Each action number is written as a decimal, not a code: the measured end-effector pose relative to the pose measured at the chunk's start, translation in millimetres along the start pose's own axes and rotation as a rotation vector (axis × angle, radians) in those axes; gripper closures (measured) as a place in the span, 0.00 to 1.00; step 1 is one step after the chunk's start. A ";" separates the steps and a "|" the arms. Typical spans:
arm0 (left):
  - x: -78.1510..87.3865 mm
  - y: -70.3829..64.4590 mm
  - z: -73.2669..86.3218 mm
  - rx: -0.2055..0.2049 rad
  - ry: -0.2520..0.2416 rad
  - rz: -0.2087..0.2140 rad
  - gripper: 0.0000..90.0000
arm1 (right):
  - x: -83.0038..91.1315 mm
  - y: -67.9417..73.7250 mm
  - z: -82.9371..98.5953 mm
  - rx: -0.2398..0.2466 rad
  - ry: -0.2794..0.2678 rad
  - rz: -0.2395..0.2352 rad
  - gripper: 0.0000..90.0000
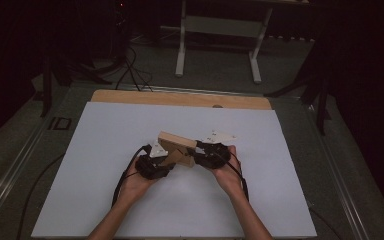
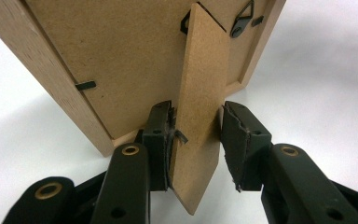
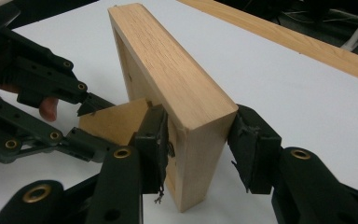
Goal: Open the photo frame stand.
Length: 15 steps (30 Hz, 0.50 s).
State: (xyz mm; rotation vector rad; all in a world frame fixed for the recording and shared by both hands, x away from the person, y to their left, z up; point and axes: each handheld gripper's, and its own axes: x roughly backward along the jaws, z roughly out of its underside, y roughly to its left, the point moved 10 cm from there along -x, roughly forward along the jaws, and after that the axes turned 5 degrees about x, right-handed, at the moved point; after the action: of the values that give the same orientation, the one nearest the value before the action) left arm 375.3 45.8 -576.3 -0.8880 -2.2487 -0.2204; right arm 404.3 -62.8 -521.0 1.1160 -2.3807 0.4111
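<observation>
While stood on edge near the middle of the white table, looks only partway set up: wooden picture frame upright between both tools, apparently not yet left resting on its own prop. Clamped across the frame's thickness at one lower corner with the right gripper, pads pressed against front and back faces. Straddling the fibreboard stand leg with the left gripper: one pad touching the leg, the other a sliver apart, so released rather than clenched. Swung out from the backing board already, by the look of the leg's angle. Left to do, at a guess: settling the leg's foot on the table, then letting go on both sides. By count: one frame, one stand leg, one triangular hanger near the top of the back, two black retaining tabs plainly seen, two grippers, two hands.
</observation>
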 end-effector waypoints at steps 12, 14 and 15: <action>13.5 2.6 -1.8 -0.011 -0.026 -0.007 0.85 | 6.5 11.0 4.3 0.025 0.000 -0.004 0.64; 13.9 1.7 -1.2 -0.013 -0.025 -0.005 0.85 | 7.4 12.2 4.7 0.026 0.000 -0.004 0.64; 14.1 1.4 -0.9 -0.015 -0.024 -0.005 0.85 | 7.7 12.7 4.9 0.029 -0.001 -0.004 0.64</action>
State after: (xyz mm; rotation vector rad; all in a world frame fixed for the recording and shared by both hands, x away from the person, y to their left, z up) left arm 369.4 54.1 -566.3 -0.8974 -2.2749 -0.2309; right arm 388.7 -62.1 -521.9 1.1333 -2.3803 0.4448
